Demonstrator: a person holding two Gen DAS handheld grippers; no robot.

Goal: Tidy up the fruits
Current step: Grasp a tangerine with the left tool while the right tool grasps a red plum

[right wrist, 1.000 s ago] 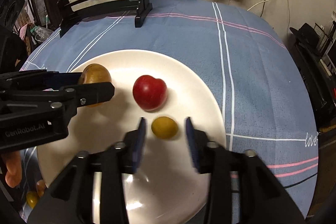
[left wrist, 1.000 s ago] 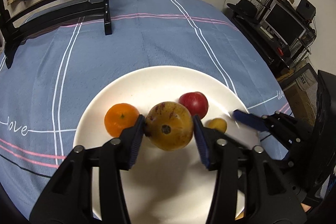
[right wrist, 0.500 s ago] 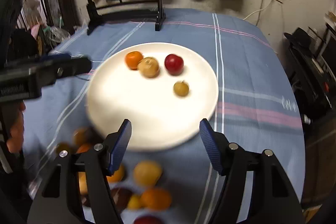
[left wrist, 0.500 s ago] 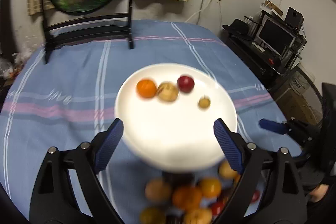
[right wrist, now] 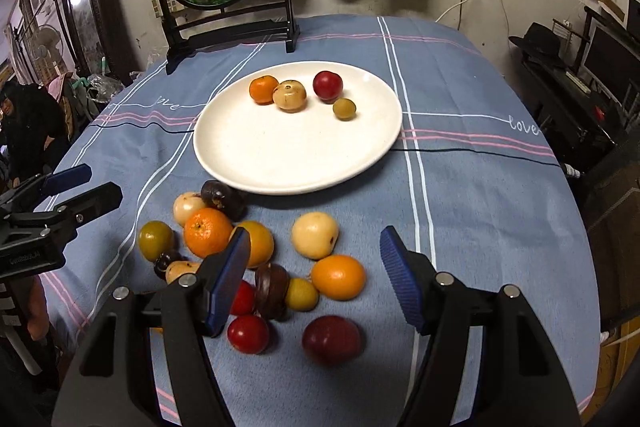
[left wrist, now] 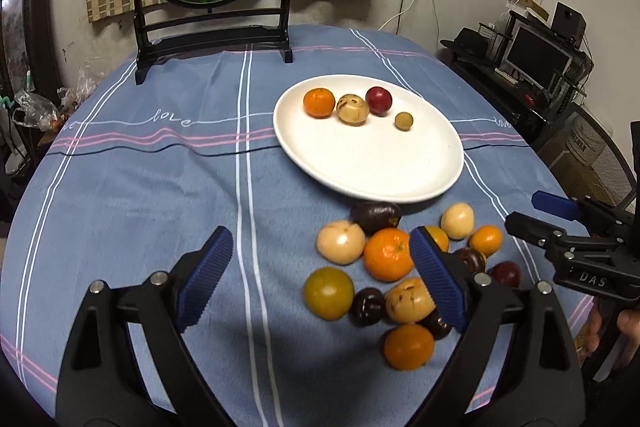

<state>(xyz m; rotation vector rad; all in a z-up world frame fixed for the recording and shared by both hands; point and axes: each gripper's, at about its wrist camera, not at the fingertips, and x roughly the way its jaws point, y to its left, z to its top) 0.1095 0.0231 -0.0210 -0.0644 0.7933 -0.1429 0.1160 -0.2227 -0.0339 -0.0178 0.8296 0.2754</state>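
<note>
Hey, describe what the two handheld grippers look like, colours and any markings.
Both are matte black plastic frames with silver bolts and ribbed blue pads on the fingers. The left gripper and right gripper match. White lettering "DAS" marks the right one's side.

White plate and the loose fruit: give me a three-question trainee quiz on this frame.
1. How many fruits lie on the white plate?
2. True or false: the left gripper holds a fruit between its jaws.
3. Which fruit on the plate sits nearest the heap of loose fruit on the tablecloth? A) orange B) red plum C) small yellow-green fruit

Key
1. Four: the orange, a tan speckled fruit, the red plum and the small yellow-green fruit.
2. False: its jaws are opening with nothing gripped; the right gripper is empty too.
3. C
</note>
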